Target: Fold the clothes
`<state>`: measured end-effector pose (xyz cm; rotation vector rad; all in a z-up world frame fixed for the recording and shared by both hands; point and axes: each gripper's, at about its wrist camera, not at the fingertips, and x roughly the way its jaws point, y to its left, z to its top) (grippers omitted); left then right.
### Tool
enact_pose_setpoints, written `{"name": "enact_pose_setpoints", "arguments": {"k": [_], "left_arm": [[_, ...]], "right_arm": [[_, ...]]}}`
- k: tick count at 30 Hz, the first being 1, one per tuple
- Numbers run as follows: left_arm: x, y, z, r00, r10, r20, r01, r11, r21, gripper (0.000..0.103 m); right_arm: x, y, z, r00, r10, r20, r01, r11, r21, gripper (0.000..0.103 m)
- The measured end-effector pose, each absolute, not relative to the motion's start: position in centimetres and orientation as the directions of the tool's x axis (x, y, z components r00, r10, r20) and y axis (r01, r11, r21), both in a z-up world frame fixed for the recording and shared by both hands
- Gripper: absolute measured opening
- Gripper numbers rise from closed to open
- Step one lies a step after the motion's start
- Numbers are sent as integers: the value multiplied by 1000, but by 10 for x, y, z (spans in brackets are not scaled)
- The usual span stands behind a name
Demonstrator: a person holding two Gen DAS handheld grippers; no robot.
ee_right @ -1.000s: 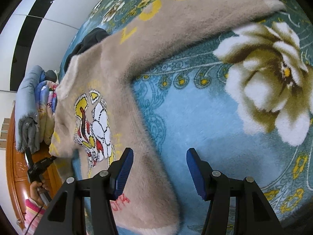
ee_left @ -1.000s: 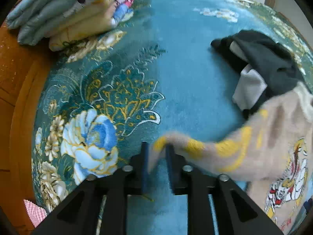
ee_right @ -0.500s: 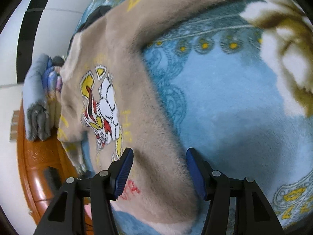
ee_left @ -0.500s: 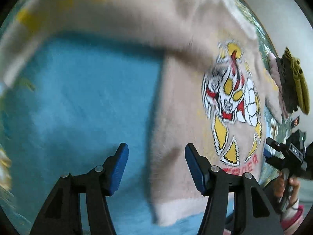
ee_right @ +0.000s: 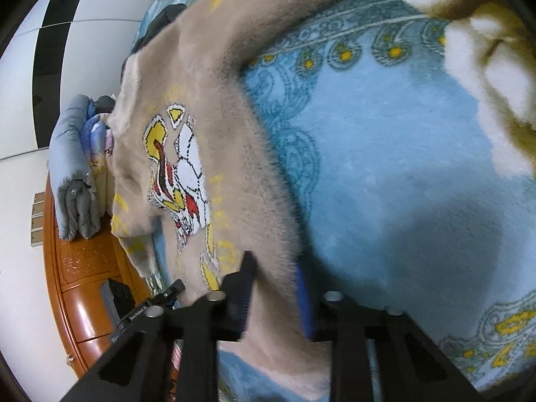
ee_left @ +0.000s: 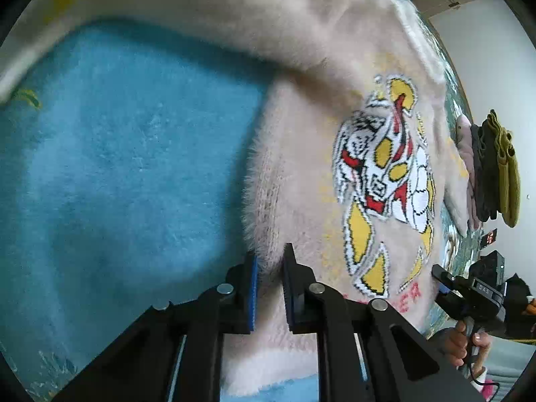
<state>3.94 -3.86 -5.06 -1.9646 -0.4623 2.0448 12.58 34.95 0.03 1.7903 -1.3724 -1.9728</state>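
A fuzzy beige sweater (ee_left: pixel 301 154) with a red, white and yellow cartoon print lies spread on the teal floral blanket (ee_left: pixel 127 167). My left gripper (ee_left: pixel 269 261) is shut on the sweater's side edge near the hem. In the right wrist view the same sweater (ee_right: pixel 214 154) runs across the blanket (ee_right: pixel 402 167). My right gripper (ee_right: pixel 273 278) is closing on the opposite side edge near the hem, its jaws pressed into the fabric and blurred. The sweater's sleeves stretch away toward the top of both views.
A stack of folded bedding (ee_right: pixel 75 174) sits at the far end beside the orange wooden bed frame (ee_right: pixel 77 268). Dark clothes (ee_right: pixel 160 23) lie beyond the sweater. Folded olive and grey garments (ee_left: pixel 492 171) lie past the sweater in the left view.
The left gripper released the sleeve cuff, swung to the sweater's hem side and has shut on its edge. The right gripper has narrowed from open onto the other edge.
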Motion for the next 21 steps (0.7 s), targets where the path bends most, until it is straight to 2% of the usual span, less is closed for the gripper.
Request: {"name": "enact_pose_setpoints", "arguments": {"k": [8, 13, 17, 21], "left_arm": [[59, -16, -6, -32, 316, -948, -116, -944, -310, 10], [101, -11, -8, 66, 281, -957, -178, -941, -289, 10], [108, -15, -28, 96, 289, -953, -102, -949, -298, 11], [97, -10, -16, 96, 322, -942, -112, -937, -332, 11]], "right_arm": [[147, 361, 25, -269, -651, -710, -432, -577, 693, 11], [175, 378, 47, -244, -666, -705, -434, -575, 694, 11], [176, 374, 42, -193, -652, -733, -458, -601, 655, 11], [169, 374, 45, -235, -633, -738, -447, -603, 660, 14]]}}
